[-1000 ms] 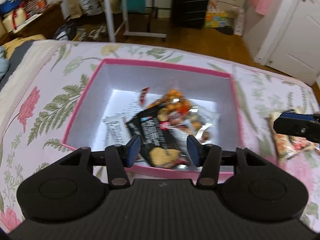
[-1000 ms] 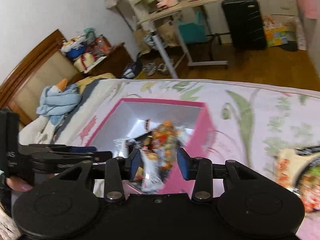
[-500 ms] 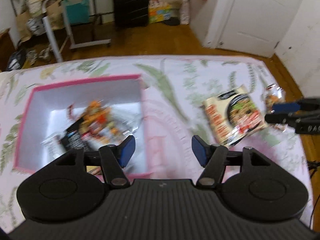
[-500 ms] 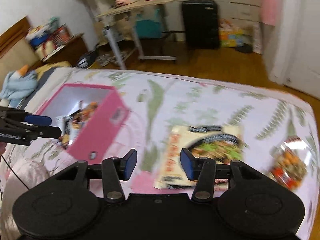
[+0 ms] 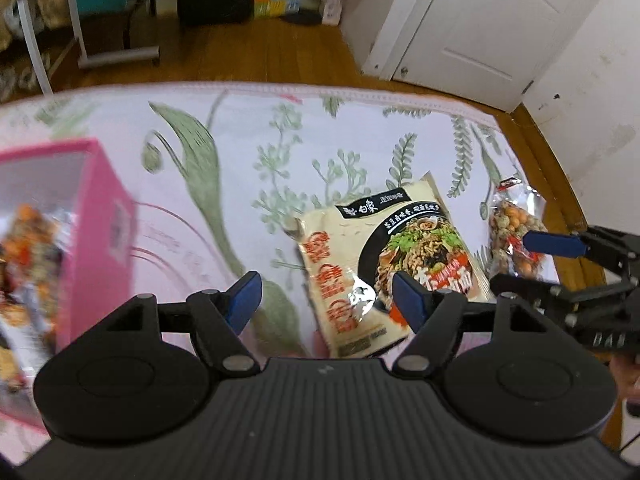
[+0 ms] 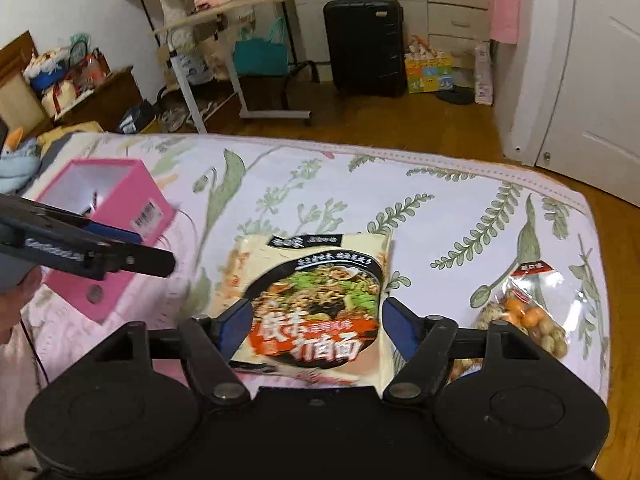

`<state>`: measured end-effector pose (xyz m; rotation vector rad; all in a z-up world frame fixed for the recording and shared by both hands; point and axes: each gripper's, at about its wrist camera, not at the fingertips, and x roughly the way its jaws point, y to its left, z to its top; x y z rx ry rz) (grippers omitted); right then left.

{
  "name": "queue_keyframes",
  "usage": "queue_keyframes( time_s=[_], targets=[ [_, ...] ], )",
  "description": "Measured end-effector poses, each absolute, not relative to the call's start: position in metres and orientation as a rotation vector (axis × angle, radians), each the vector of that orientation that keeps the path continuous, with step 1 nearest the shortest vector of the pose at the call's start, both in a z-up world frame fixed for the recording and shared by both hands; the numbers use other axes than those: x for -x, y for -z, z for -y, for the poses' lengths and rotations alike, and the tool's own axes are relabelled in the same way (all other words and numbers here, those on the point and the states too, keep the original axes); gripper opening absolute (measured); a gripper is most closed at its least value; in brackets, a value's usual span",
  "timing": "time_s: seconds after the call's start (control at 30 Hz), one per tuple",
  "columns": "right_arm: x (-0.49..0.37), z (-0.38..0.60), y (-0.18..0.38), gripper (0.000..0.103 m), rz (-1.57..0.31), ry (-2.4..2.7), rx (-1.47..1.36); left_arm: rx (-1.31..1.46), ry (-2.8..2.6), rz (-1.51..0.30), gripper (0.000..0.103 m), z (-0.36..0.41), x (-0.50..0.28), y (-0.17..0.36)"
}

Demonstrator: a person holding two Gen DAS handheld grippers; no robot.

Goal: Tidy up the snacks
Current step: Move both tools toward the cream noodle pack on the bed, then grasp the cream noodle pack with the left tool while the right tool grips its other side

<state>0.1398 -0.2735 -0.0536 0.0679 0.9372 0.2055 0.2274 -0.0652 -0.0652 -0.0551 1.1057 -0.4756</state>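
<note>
A cream noodle packet with a dark bowl picture lies flat on the floral bed cover; it also shows in the right wrist view. A clear bag of mixed nuts lies to its right, also in the right wrist view. A pink box holding several snack packs stands at the left, also in the right wrist view. My left gripper is open and empty, above the packet's near left edge. My right gripper is open and empty, hovering over the packet's near end.
The bed's far edge and right edge drop to a wooden floor. Beyond stand a rolling side table, a black suitcase and a white door. The right gripper's body shows beside the nut bag.
Both grippers have swung right, away from the pink box, to the noodle packet and the nut bag. The right gripper, which held a snack pack over the box, now stands open and empty.
</note>
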Motion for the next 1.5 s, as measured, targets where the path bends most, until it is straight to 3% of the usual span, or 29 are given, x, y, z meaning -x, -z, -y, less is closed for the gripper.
queue_keyframes(
  time_s=[0.07, 0.13, 0.33, 0.57, 1.03, 1.5],
  targets=[
    [-0.149, 0.28, 0.065, 0.082, -0.935, -0.237, -0.096, 0.07, 0.468, -1.13, 0.071, 0.075, -0.235, 0.083],
    [-0.157, 0.284, 0.078, 0.092, -0.939, -0.279, -0.133, 0.098, 0.469, -1.164, 0.071, 0.083, -0.24, 0.1],
    [-0.175, 0.294, 0.112, 0.094, -0.994, -0.242, -0.138, 0.248, 0.385, -1.195, 0.071, 0.087, -0.249, 0.132],
    [-0.179, 0.298, 0.139, 0.096, -1.058, -0.351, -0.335, 0.306, 0.465, -1.278, 0.07, 0.096, -0.251, 0.159],
    [-0.124, 0.234, 0.117, 0.096, -1.09, -0.339, -0.156, 0.046, 0.572, -1.269, 0.07, 0.095, -0.185, 0.126],
    [-0.058, 0.185, 0.082, 0.096, -0.948, -0.357, -0.126, -0.035, 0.561, -1.273, 0.069, 0.051, -0.121, 0.089]
  ],
)
